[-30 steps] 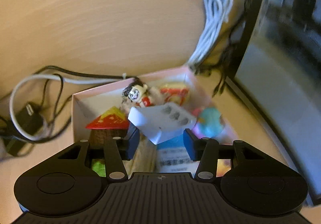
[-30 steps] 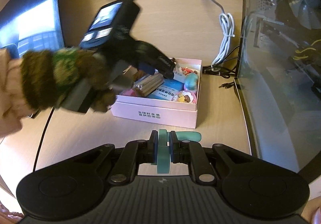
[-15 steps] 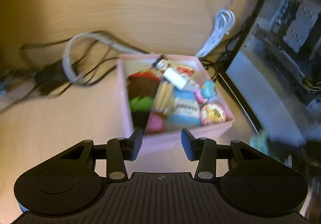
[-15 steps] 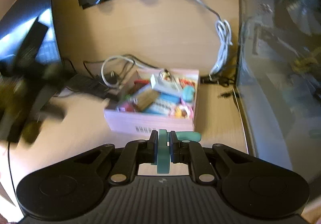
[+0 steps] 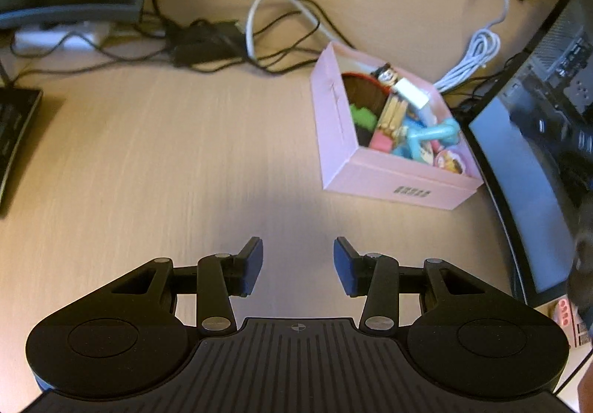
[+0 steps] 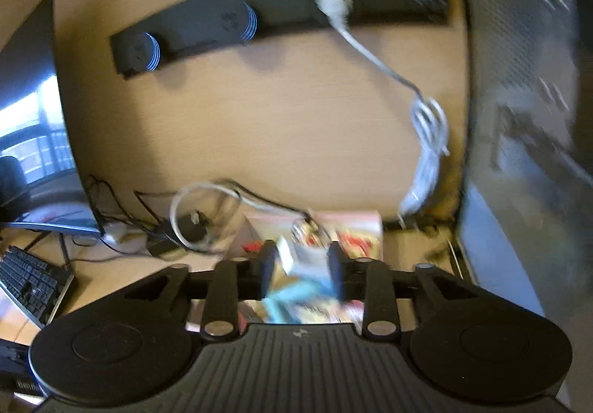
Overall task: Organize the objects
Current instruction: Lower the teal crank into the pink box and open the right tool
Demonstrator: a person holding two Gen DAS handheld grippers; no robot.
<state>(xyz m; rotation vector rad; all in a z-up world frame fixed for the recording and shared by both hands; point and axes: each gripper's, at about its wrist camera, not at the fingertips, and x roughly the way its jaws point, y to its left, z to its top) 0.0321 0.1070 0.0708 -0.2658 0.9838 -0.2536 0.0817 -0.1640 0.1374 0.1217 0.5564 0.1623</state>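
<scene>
A pink box (image 5: 374, 172) full of small toys stands on the wooden desk at the right of the left wrist view. A teal tool (image 5: 431, 134) lies on top of the toys, beside a white adapter (image 5: 411, 94). My left gripper (image 5: 298, 265) is open and empty, well back from the box over bare desk. My right gripper (image 6: 302, 270) is open, right above the box (image 6: 365, 220), with the teal tool (image 6: 296, 292) lying loose between and below its fingers. That view is blurred.
Tangled black and white cables (image 5: 237, 39) lie behind the box. A coiled white cord (image 5: 474, 57) runs to a black socket strip (image 6: 278, 20). A glass-sided computer case (image 5: 537, 139) stands right of the box. A keyboard (image 6: 29, 287) lies at the left.
My right gripper moved forward over the box, opened and let go of the teal tool, which now lies in the box. My left gripper pulled back and left from the box.
</scene>
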